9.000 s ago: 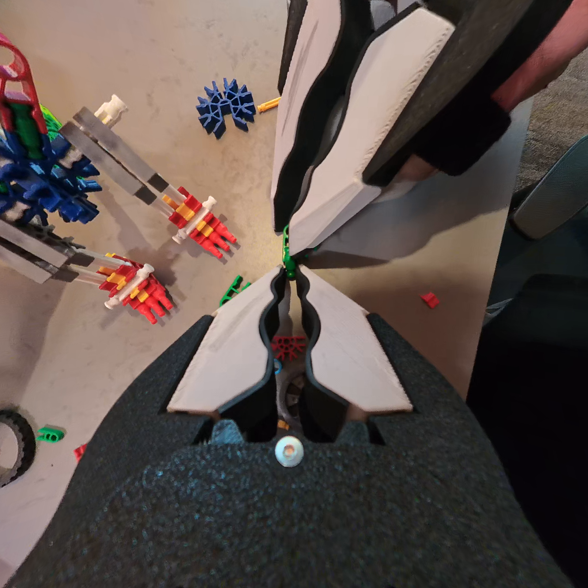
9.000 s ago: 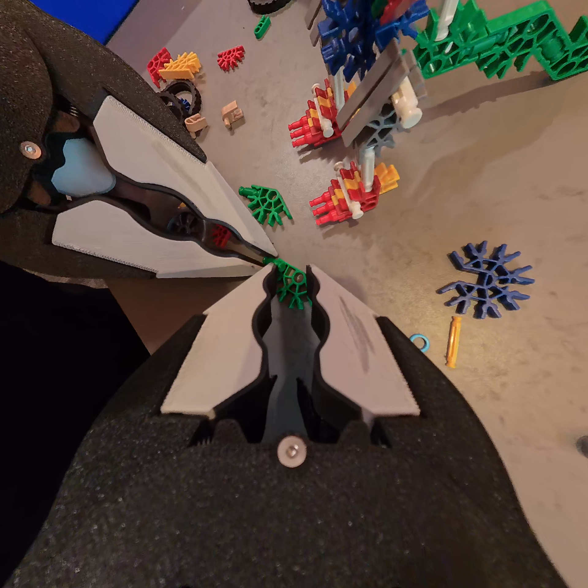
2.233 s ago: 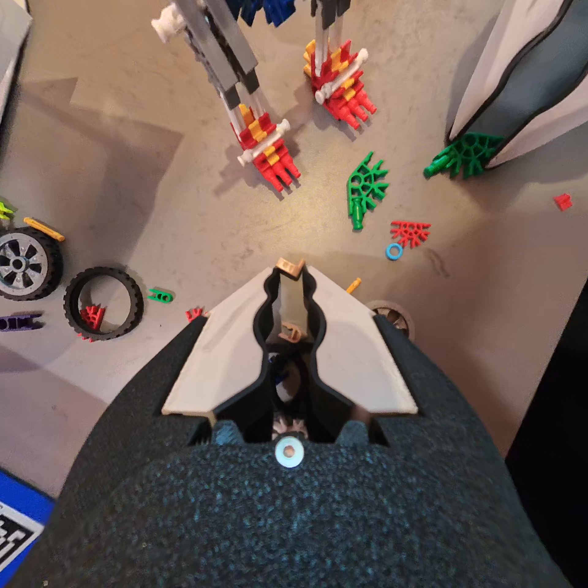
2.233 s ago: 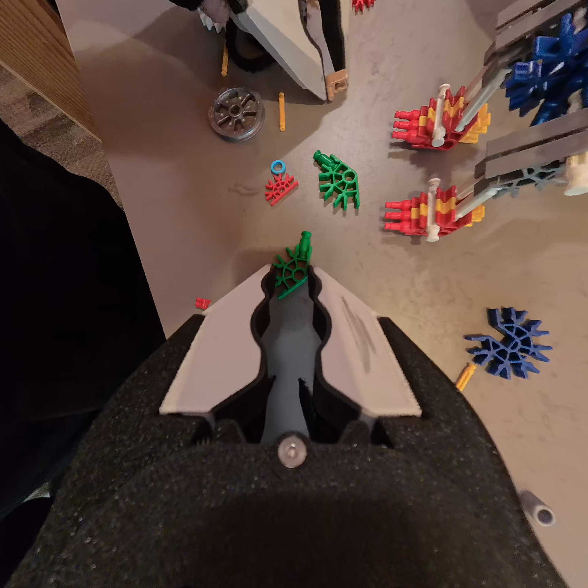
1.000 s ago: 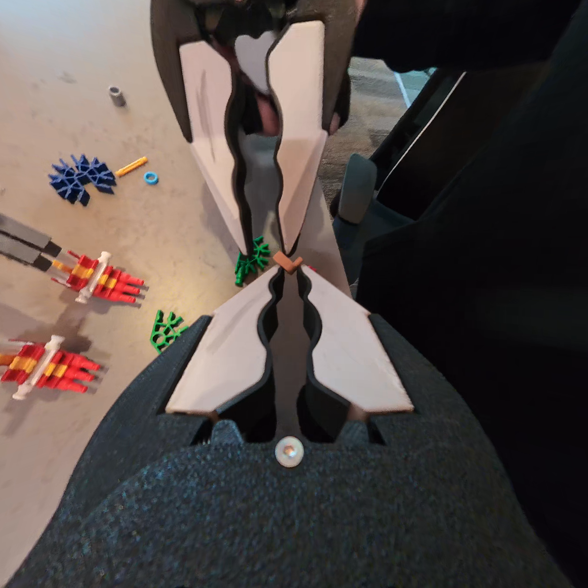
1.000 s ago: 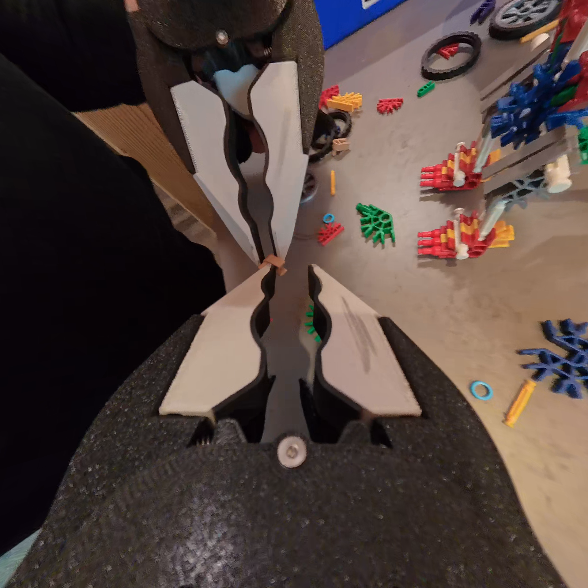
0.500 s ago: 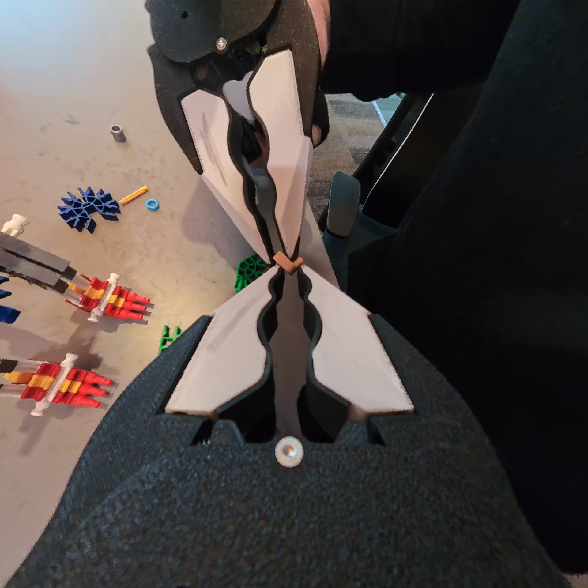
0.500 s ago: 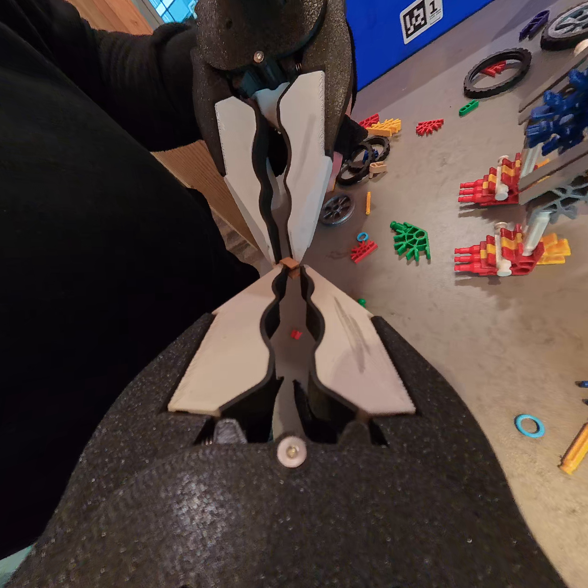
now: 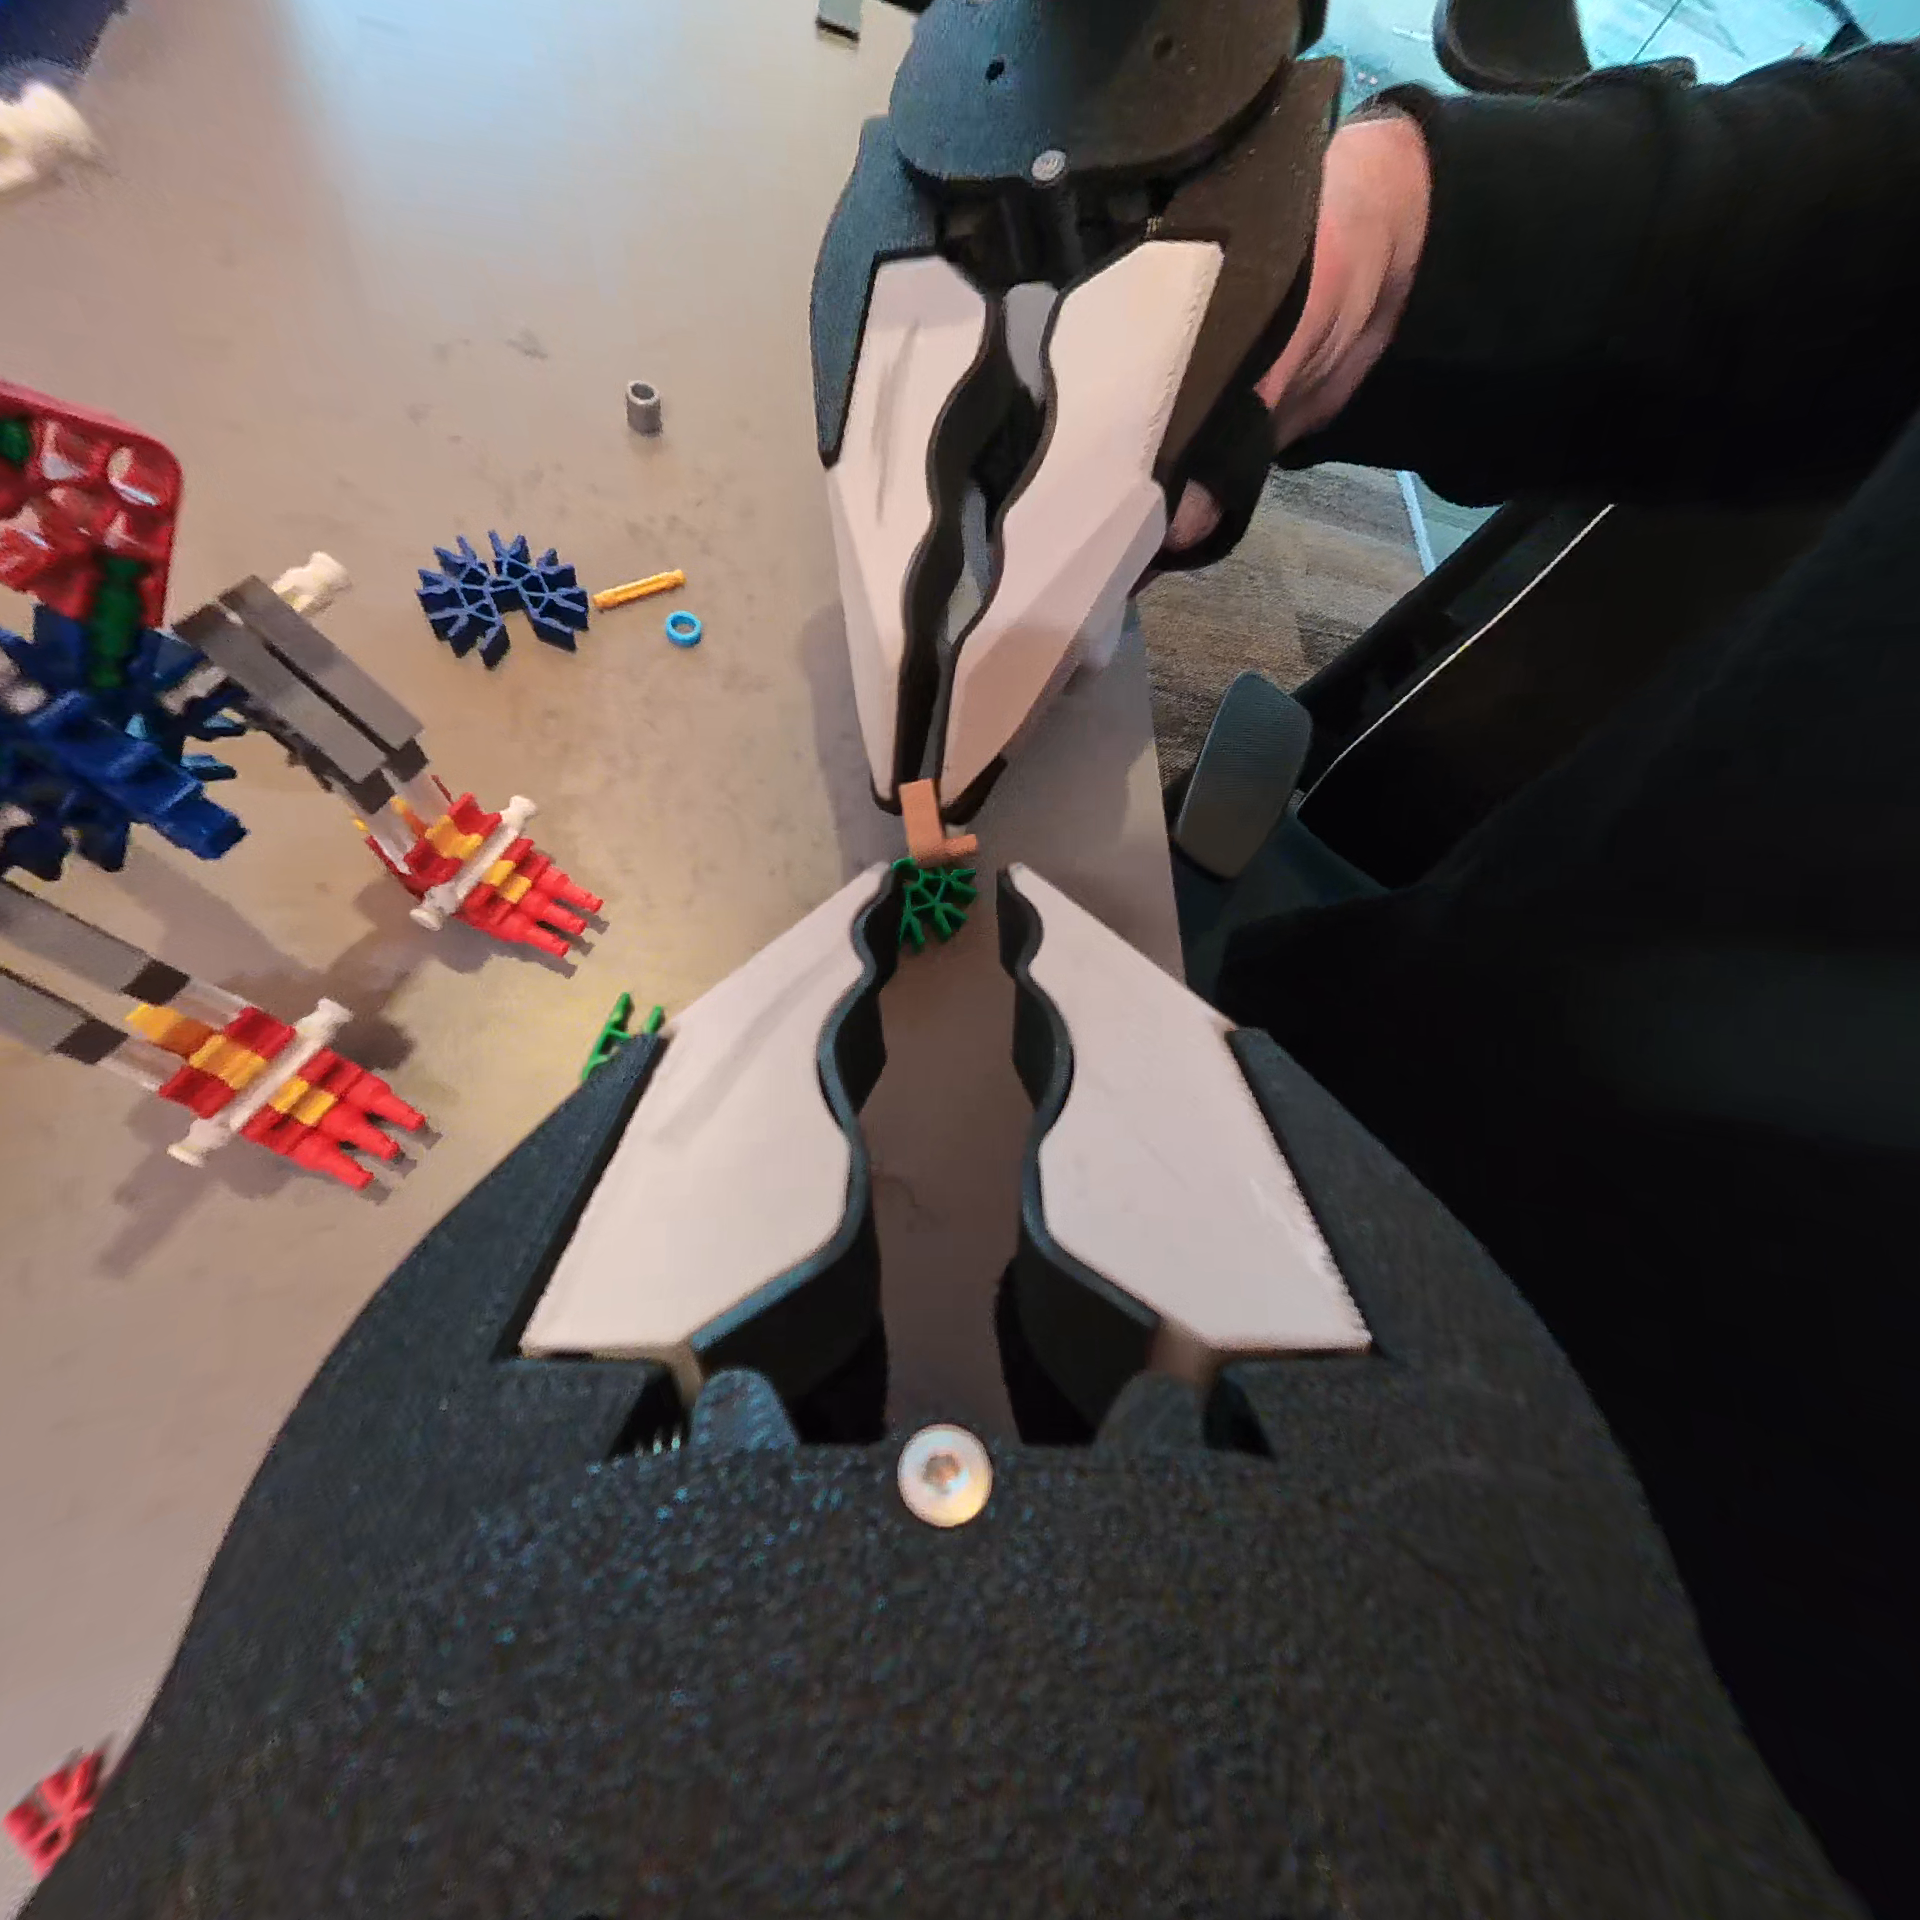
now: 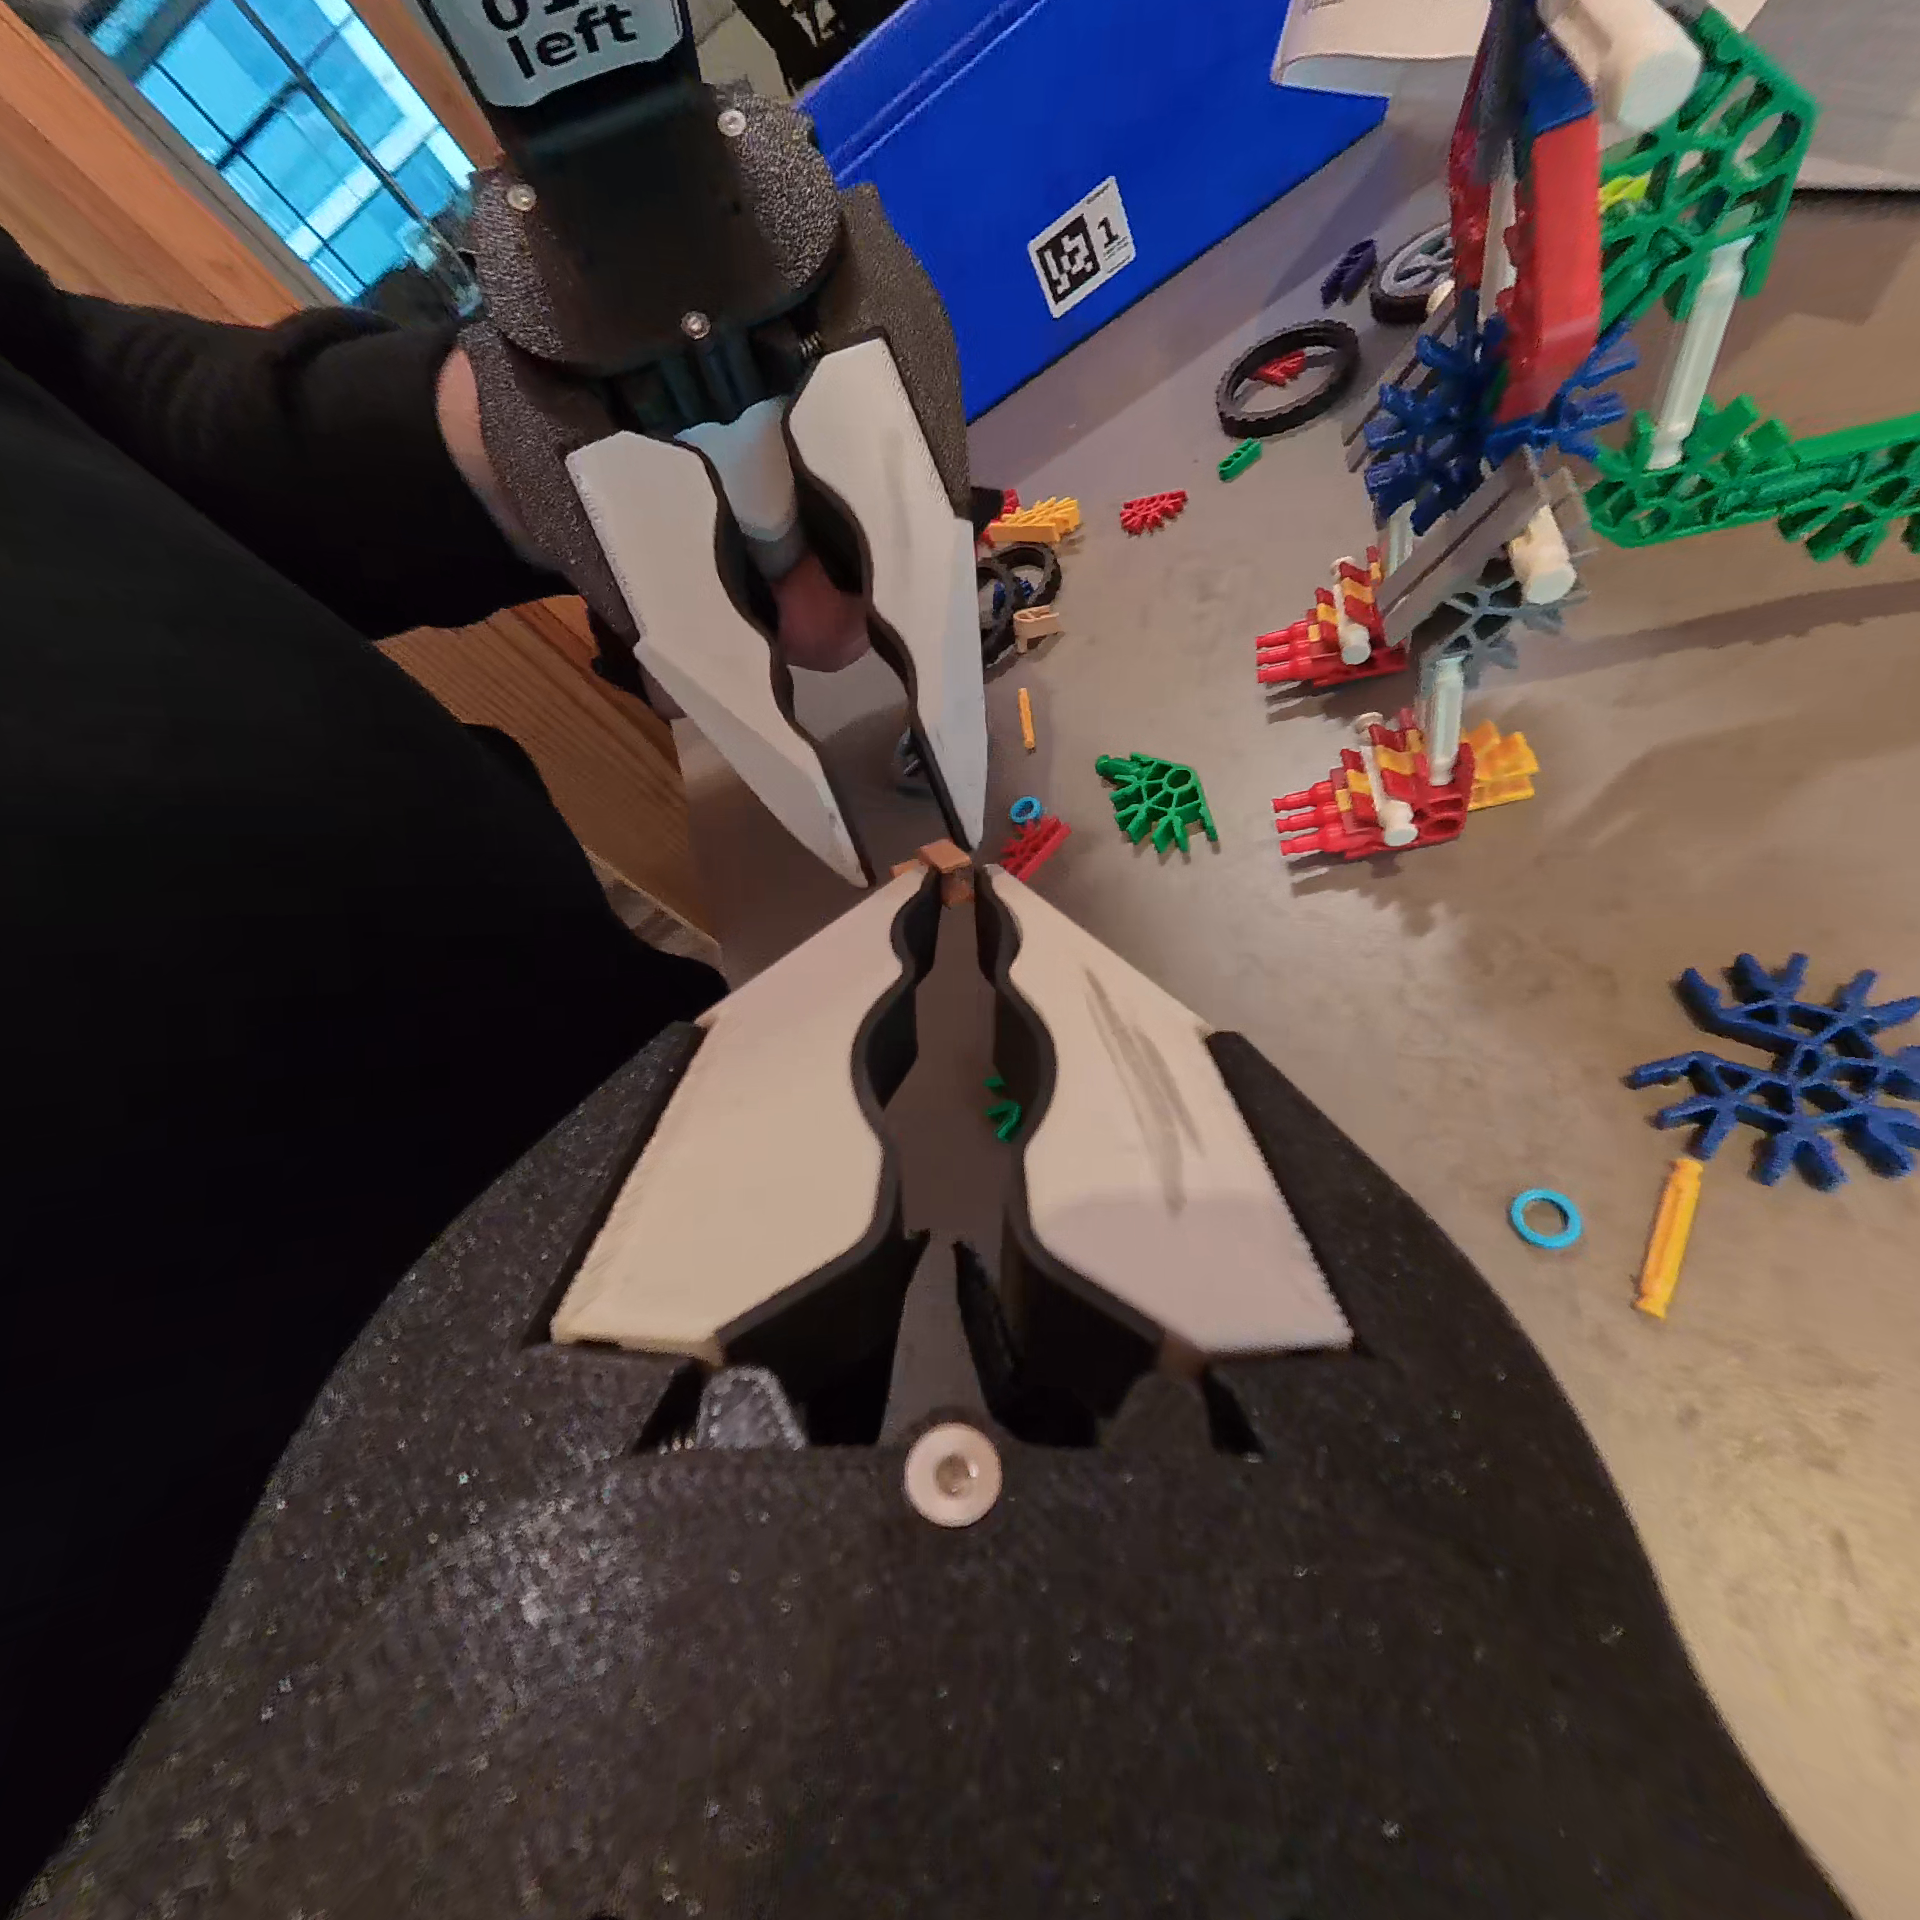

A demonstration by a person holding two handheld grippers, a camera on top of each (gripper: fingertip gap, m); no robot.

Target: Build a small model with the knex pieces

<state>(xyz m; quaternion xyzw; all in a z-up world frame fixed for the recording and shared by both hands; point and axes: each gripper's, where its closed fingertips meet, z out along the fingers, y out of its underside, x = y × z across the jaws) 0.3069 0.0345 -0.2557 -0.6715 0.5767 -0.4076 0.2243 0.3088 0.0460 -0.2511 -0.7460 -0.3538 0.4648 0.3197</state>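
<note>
The small tan clip (image 10: 943, 868), a matte right-angled plastic piece, is pinched by one leg at the tips of the right gripper (image 10: 951, 885), whose fingers are closed on it. The left gripper (image 9: 940, 883) is held tip to tip with it, its smooth white, wavy-edged fingers parted and empty; whether the clip is touched by them cannot be told. Below the tips, a green fan-shaped connector (image 9: 935, 902) of webbed plastic is seen lying on the mottled grey table (image 9: 675, 727), near its edge.
</note>
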